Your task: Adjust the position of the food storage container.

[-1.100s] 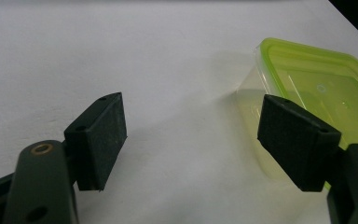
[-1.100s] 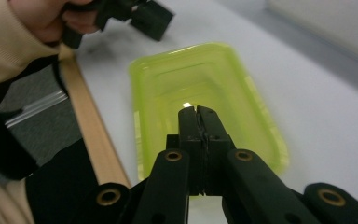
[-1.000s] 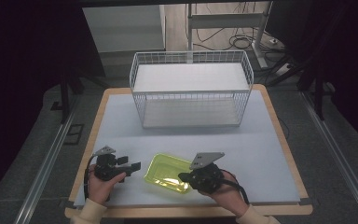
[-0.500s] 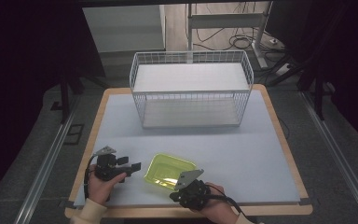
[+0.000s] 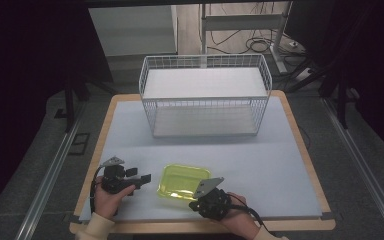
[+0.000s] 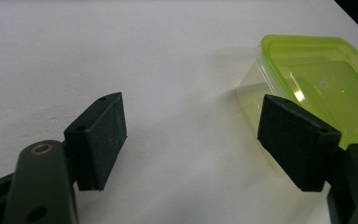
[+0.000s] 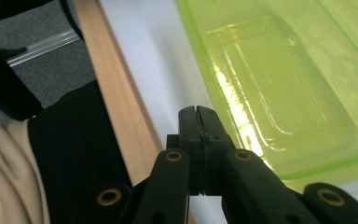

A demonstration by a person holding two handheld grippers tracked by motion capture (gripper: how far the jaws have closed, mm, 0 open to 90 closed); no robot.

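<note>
- Left gripper (image 5: 141, 178): it sits just left of the green box (image 5: 184, 182), where it was a second ago. Its jaws stand wide apart with nothing between them. In the left gripper view the right pad (image 6: 298, 140) hangs just in front of the box's near corner — close, but I see no contact.
- Box: it lies lid-up on the table (image 5: 280, 165), near the front edge and well short of the wire basket (image 5: 205, 95). It has not shifted in the last second.
- Right gripper (image 5: 203, 192): this is what changed. It has slid back and down from the box's right side to its front right corner. The jaws are pressed fully together, gripping nothing. In the right gripper view the closed tips (image 7: 198, 122) sit low beside the box's rim.
- My read: closed tips brought low at the rim suggest a push or a pry at the lid edge, not a grasp.
- Pose: both hands rest low at the table's front edge, grippers aimed inward at the box.
</note>
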